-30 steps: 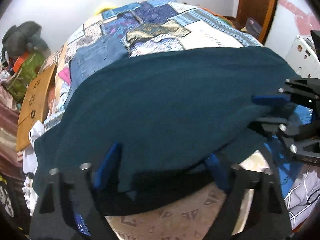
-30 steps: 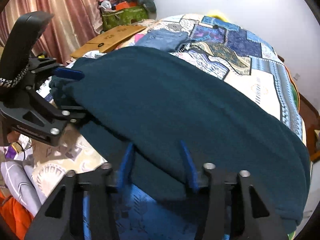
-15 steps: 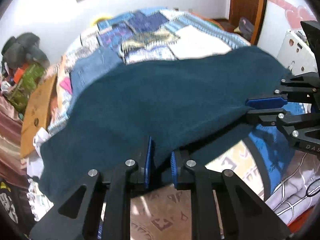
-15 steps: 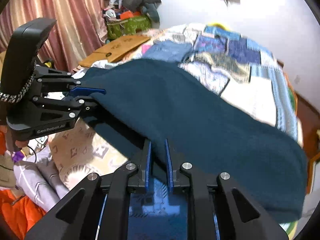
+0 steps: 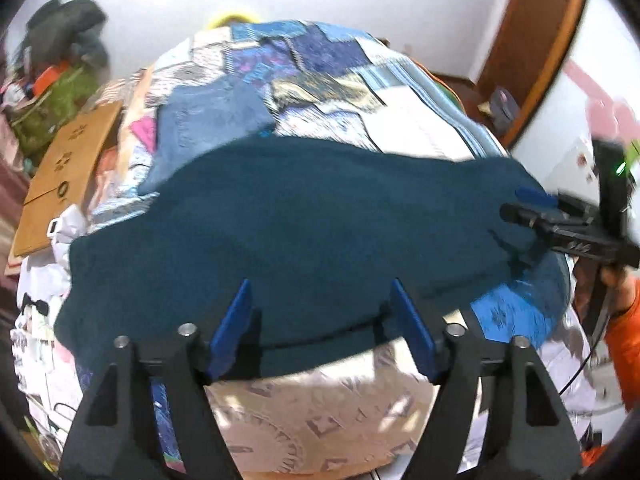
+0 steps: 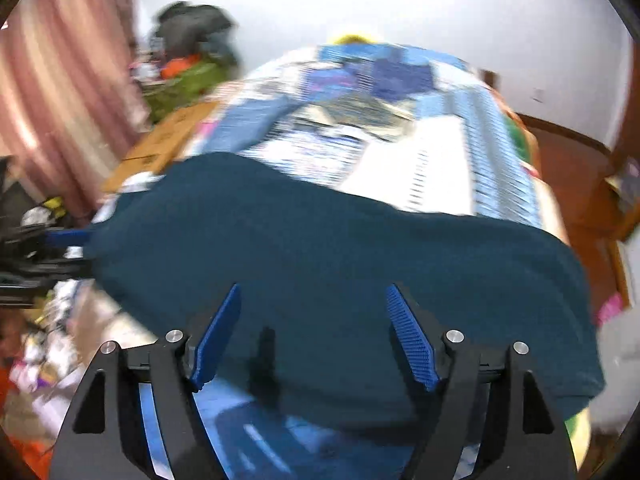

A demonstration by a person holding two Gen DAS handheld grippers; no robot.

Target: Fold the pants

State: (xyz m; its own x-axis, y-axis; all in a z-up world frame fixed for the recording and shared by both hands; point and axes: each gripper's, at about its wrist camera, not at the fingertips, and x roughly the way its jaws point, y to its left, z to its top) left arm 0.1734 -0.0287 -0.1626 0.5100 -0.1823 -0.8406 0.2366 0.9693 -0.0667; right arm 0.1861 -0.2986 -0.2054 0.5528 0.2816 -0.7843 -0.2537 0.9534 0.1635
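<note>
Pants: dark teal pants (image 5: 304,224) lie spread across the near end of a bed, long side running left to right, with the near edge just beyond both sets of jaws.
Fabric: looks thick, soft and fleecy, with a matte nap. By that look it is probably limp and fairly light, likely to sag and drape between two grips rather than hold a line, and unlikely to slip from ribbed pads.
Layers: along the near edge a dark seam line suggests two layers stacked; a pinch there would need to catch both.
Where to hold: the near edge or the two end corners look best; gripping at two well-separated points should keep the cloth taut enough to fold over evenly.
Left gripper: the left gripper (image 5: 322,324) has its jaws wide apart and holding nothing, blue pads just above the near hem.
Right gripper: the right gripper (image 6: 316,334) also has its jaws wide apart and empty, over the cloth near its right end. In the left view it shows from the side at the pants' right edge.
Bed: a patchwork quilt (image 5: 328,68) covers the bed (image 5: 304,428), and a folded pair of jeans (image 5: 208,120) lies on it just behind the pants.
Surroundings: cardboard (image 5: 64,168) and a pile of clothes sit left of the bed; pink curtains (image 6: 52,92) hang farther left. Both views are motion-blurred.
</note>
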